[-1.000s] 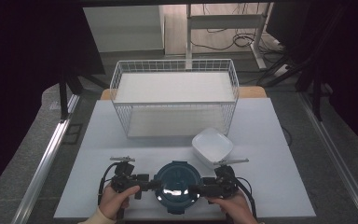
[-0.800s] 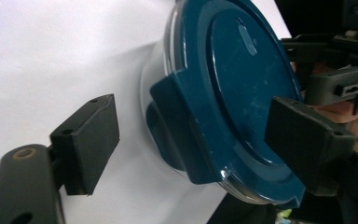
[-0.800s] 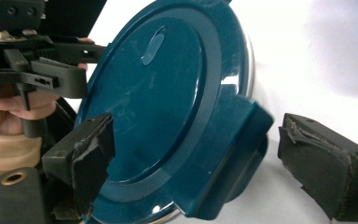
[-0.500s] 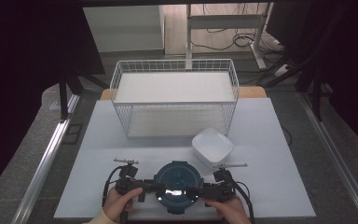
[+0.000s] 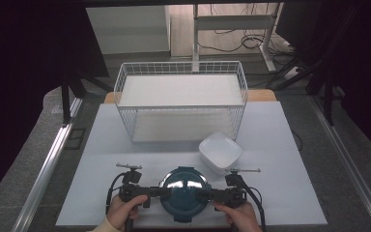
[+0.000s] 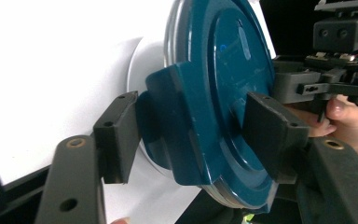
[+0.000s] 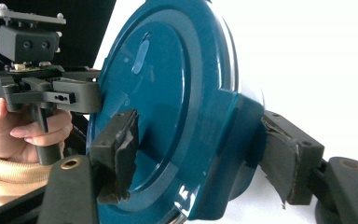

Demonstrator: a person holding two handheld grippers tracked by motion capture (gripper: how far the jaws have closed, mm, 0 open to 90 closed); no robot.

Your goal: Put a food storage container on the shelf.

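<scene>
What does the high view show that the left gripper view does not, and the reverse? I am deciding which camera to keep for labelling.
High view alone: the white wire basket at the far side of the table, and the white square bowl just beyond the lid. Left gripper view alone: a close look at the left gripper, its jaws around a side tab of the lid. Both share: the round dark blue lid, the right gripper on its opposite side, and the white tabletop.

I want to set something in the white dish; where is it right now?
In the high view the white dish sits on the table, right of centre, just in front of the wire basket and behind the blue lidded container.
</scene>
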